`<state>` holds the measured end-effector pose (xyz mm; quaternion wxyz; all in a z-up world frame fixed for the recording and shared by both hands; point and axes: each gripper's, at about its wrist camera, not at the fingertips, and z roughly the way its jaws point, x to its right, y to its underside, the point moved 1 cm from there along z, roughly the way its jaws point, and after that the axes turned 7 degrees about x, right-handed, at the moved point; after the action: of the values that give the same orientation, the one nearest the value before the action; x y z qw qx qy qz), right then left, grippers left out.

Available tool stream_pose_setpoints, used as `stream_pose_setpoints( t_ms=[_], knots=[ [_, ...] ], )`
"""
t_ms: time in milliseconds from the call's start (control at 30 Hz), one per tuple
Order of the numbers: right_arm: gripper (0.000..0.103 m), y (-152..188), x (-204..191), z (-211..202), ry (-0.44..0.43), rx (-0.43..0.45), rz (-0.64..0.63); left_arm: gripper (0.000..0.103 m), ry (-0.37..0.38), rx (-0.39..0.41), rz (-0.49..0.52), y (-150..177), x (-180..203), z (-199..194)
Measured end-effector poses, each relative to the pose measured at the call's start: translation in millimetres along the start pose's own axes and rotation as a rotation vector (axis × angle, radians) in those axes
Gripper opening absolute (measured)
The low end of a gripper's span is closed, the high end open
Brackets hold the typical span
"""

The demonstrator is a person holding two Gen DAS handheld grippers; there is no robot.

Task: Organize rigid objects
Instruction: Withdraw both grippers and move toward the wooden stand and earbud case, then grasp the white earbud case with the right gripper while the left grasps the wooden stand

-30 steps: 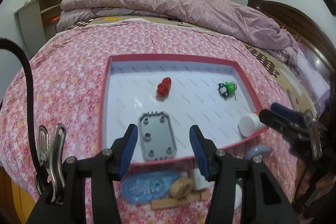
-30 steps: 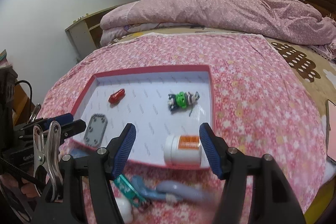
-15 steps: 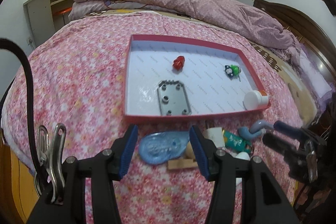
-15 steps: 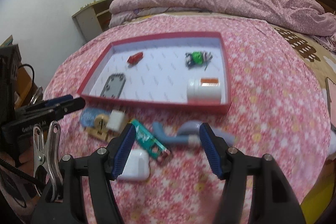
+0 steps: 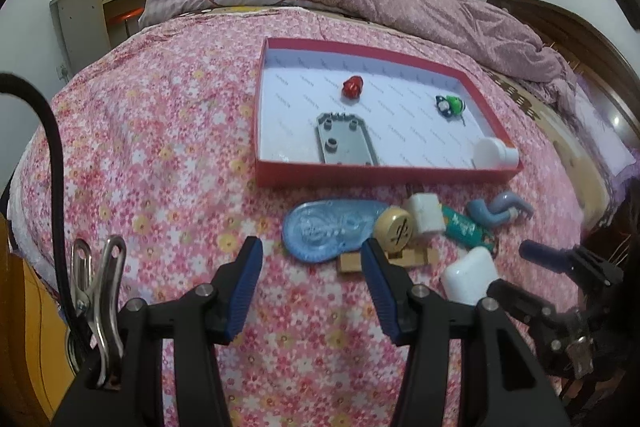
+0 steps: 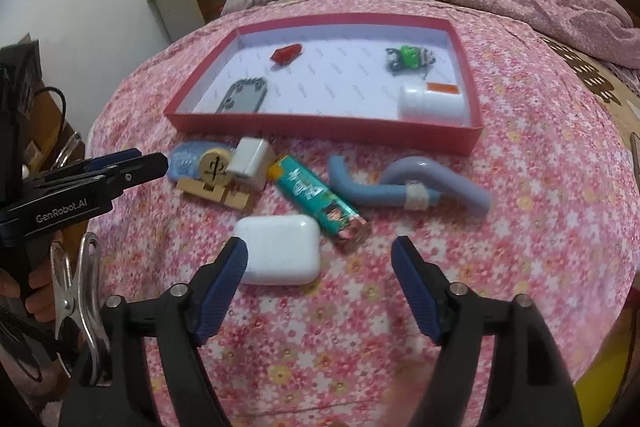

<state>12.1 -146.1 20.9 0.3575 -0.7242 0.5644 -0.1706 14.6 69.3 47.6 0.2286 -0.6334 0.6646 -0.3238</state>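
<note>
A: Changed just now?
B: Pulled back from tray (image 6: 320, 133) to the loose pile on the bed (image 6: 520, 207). Bottle (image 6: 432, 103) now lying in tray's near right corner.
A: Fingers?
B: On right gripper (image 6: 320, 247): opening wider, nothing between, white case (image 6: 280, 251) just beside the left one. On left gripper (image 5: 312, 247): spread, empty.
A: Meaning?
B: One more stowed, four in tray. Probably case next, with several pieces still outside.

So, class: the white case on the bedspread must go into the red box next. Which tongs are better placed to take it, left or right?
Right. The right tongs are opening with the white case just ahead, beside the left finger. The left tongs face the blue piece instead, with the case off to their side.
</note>
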Motion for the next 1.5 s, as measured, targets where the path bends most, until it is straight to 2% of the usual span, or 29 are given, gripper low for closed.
stream_pose_setpoints(
  t_ms=[200, 333, 433, 467, 500, 567, 733, 967, 1167, 1433, 1500],
  knots=[
    [0.078, 9.5, -22.0, 11.8, -0.016, -0.04, -0.053, 0.054, 0.004, -0.028, -0.003, 12.1, -5.9, 7.0],
    [0.078, 13.3, -30.4, 19.7, 0.013, -0.054, -0.09, 0.054, 0.014, -0.042, -0.024, 14.3, -9.2, 11.9],
    [0.078, 15.1, -33.5, 23.8, 0.047, -0.048, -0.121, 0.054, 0.049, -0.043, -0.033, 15.2, -6.0, 13.1],
    [0.075, 15.6, -34.1, 23.4, 0.06, -0.04, -0.129, 0.054, 0.055, -0.044, -0.029, 15.2, -4.1, 13.7],
    [0.071, 15.9, -33.6, 23.2, 0.072, -0.036, -0.132, 0.055, 0.061, -0.044, -0.022, 16.0, -1.0, 14.4],
    [0.058, 16.4, -32.0, 21.5, 0.101, -0.025, -0.143, 0.059, 0.07, -0.046, -0.011, 17.1, 4.8, 15.3],
    [0.057, 16.3, -19.7, 17.0, 0.099, -0.02, -0.11, 0.065, 0.067, -0.048, -0.008, 18.9, 14.1, 17.6],
    [0.057, 19.8, 5.4, 4.0, 0.124, -0.022, -0.05, 0.078, 0.121, -0.033, -0.07, 18.0, 23.7, 18.8],
    [0.058, 28.8, 33.6, -7.2, 0.179, -0.029, 0.003, 0.079, 0.113, -0.029, -0.051, 19.3, 42.2, 27.3],
    [0.058, 37.2, 40.7, -10.2, 0.172, 0.014, -0.001, 0.083, 0.009, 0.016, 0.031, 23.6, 64.6, 37.5],
    [0.058, 38.4, 39.9, -10.1, 0.174, 0.027, -0.006, 0.083, -0.015, 0.019, 0.078, 26.4, 69.2, 38.4]
  ],
)
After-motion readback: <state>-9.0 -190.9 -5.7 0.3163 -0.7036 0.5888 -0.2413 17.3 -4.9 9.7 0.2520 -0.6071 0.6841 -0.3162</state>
